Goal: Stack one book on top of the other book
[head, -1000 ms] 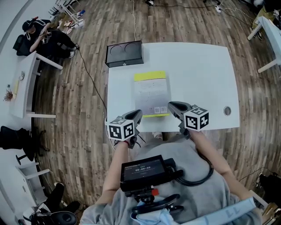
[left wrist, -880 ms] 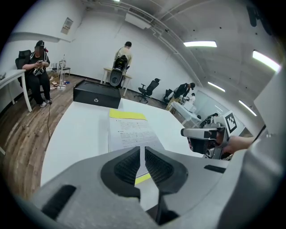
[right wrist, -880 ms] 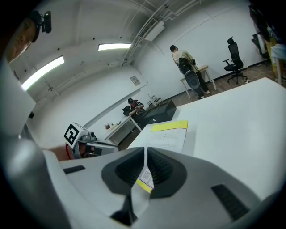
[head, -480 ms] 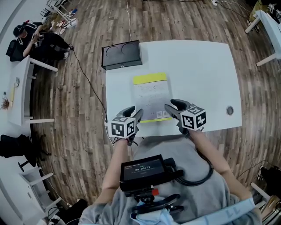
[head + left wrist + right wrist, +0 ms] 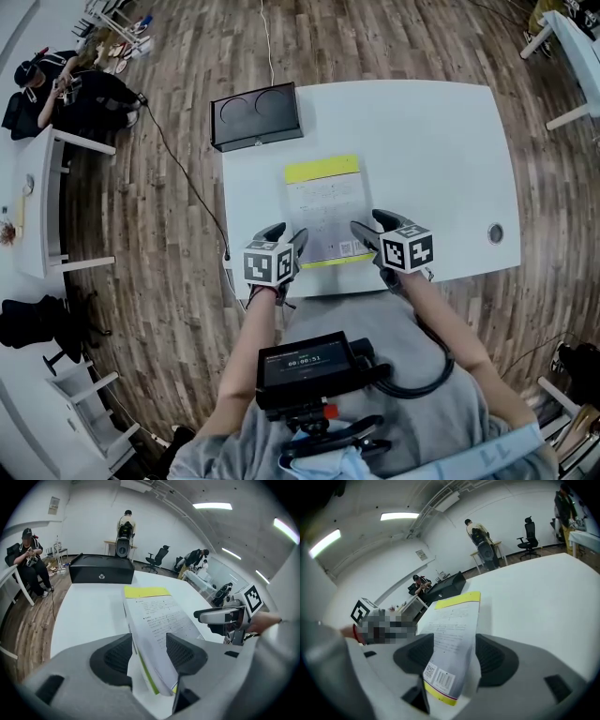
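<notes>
Both L gripper (image 5: 289,234) & R gripper (image 5: 367,225) jaws just opening, loose round 1 book (image 5: 323,202).

White table (image 5: 422,141) — book (image 5: 323,211), black box (image 5: 258,114)

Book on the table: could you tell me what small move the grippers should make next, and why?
Probably close both: the jaws of the left gripper and right gripper have just been opening, with the book's near corners between them, ungripped.

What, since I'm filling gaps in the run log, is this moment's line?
white paperback book with yellow band: lying on white table | left gripper: open, jaws just opening, book's near corner between | right gripper: same
</notes>
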